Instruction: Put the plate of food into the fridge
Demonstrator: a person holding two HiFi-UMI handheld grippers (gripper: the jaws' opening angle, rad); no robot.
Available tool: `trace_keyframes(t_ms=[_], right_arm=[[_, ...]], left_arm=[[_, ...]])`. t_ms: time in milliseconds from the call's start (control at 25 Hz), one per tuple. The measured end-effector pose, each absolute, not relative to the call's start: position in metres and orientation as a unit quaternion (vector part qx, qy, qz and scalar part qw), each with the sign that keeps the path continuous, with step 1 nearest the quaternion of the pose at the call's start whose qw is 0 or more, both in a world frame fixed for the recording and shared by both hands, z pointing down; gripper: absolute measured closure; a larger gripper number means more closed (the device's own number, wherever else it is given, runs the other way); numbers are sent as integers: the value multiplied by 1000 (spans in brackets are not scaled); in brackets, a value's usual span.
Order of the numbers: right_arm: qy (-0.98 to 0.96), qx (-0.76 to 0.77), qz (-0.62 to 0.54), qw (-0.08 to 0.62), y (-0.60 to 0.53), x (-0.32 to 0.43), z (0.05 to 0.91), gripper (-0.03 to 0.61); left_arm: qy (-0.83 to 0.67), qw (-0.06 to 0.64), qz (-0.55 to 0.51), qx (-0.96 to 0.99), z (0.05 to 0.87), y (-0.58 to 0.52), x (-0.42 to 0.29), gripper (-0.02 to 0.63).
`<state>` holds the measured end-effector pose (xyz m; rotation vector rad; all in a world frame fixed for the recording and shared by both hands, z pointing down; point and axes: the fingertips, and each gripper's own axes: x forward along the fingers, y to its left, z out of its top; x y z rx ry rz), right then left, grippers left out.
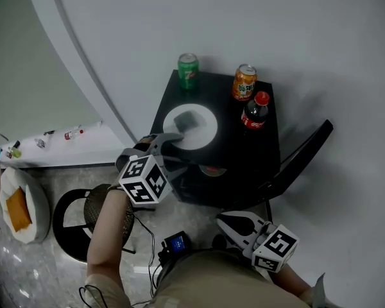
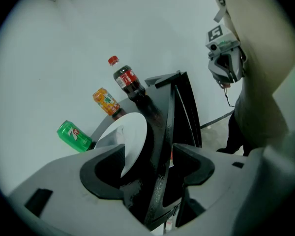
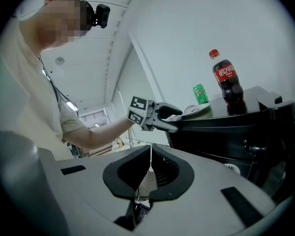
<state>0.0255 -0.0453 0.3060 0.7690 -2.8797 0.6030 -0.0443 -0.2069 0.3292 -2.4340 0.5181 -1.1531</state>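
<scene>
White wall, pale floor. A small black fridge stood against the wall with its door swung open, probably ready for loading. The plate of food sat on the fridge's top, near a green can, an orange can and a cola bottle. The left claw was spread wide around the plate's near rim, not pinching, apparently lined up for a grab. The right claw was fully closed and empty, held low by the person's body, likely to keep clear.
</scene>
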Motion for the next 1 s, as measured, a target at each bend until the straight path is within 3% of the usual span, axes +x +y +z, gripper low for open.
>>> trace_keyframes(t_ms=[1000], right_arm=[[-948, 229, 215, 39, -51, 23, 312, 557]], left_arm=[[200, 233, -438, -845, 329, -208, -46, 330]])
